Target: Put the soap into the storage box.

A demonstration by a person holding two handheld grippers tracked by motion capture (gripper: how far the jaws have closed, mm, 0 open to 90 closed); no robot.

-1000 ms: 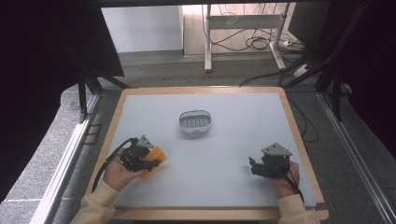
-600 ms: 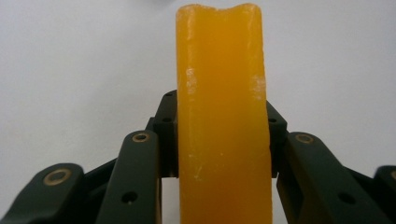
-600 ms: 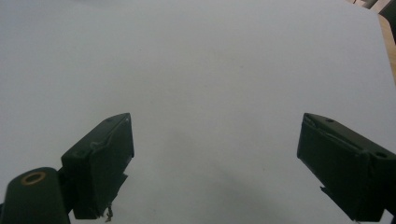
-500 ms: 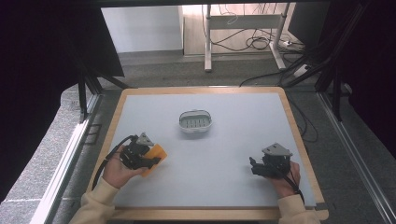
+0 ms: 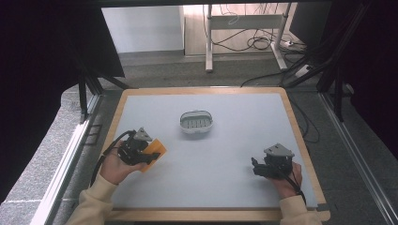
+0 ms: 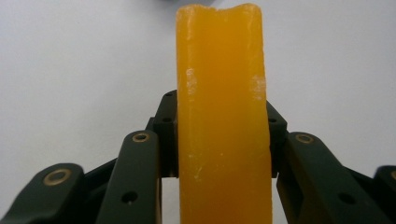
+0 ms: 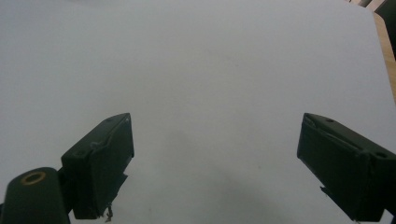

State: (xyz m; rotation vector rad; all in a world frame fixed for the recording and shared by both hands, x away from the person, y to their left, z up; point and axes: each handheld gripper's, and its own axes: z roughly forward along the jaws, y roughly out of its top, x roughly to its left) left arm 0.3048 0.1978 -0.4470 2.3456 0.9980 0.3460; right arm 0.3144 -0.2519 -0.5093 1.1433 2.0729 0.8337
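Worktop (image 5: 225,154) of pale grey board with a wooden rim fills the high view; the left tongs (image 5: 151,156) sit near its left edge, clamped on a translucent orange rectangular bar (image 5: 156,150) held just above the surface. A white oval slotted dish (image 5: 197,122) stands near the middle, well apart from the bar. The right tongs (image 5: 256,168) rest low at the right side.

Left gripper view: both black jaws press the orange bar's (image 6: 223,116) two sides, and it stands upright between them.

Right gripper view: the right tongs (image 7: 215,161) stand wide apart over bare worktop (image 7: 215,70), nothing between them.
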